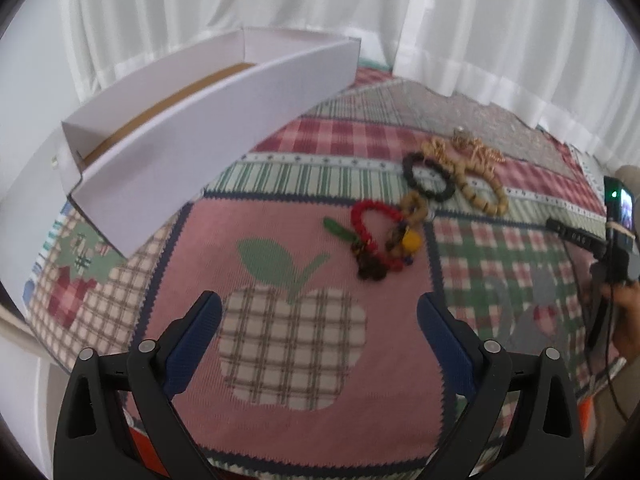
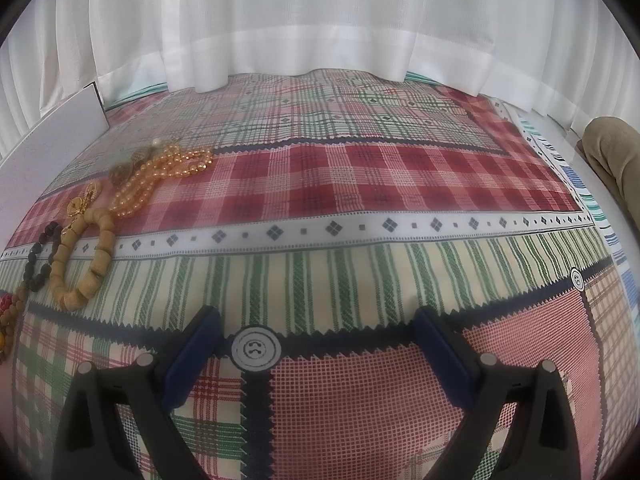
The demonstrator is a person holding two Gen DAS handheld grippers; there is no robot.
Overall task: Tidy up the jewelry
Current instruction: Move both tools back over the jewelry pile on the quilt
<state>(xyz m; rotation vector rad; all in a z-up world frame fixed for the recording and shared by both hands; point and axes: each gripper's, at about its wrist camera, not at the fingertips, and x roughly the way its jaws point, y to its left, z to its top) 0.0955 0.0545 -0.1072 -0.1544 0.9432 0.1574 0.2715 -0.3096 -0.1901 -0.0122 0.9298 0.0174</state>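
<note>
My left hand-held gripper (image 1: pixel 319 312) hangs wide open over the checked apple patch (image 1: pixel 294 346) of the patchwork cloth (image 1: pixel 248 224), holding nothing; my right hand-held gripper (image 2: pixel 316 326) is just as wide open and just as bare, above a printed button motif (image 2: pixel 256 349) on the same cloth. Taking the apple patch as my mark: the jewelry lies beyond it and to its right, in a loose trail; nearest is the red bead bracelet (image 1: pixel 374 232) with a green piece (image 1: pixel 338 229) and a yellow bead (image 1: pixel 411 241) touching the tangle; farther off the black bead bracelet (image 1: pixel 428 178), then the tan wooden bracelet (image 1: pixel 482 192) and the amber bead strand (image 2: pixel 160 180) with gold bits beside it. Beyond the apple and to its left stands the white open box (image 1: pixel 208 136), brown inside, well apart from the beads; nothing lies between box and jewelry but bare cloth. White curtains (image 2: pixel 304 20) hang behind; I can read no writing anywhere.
</note>
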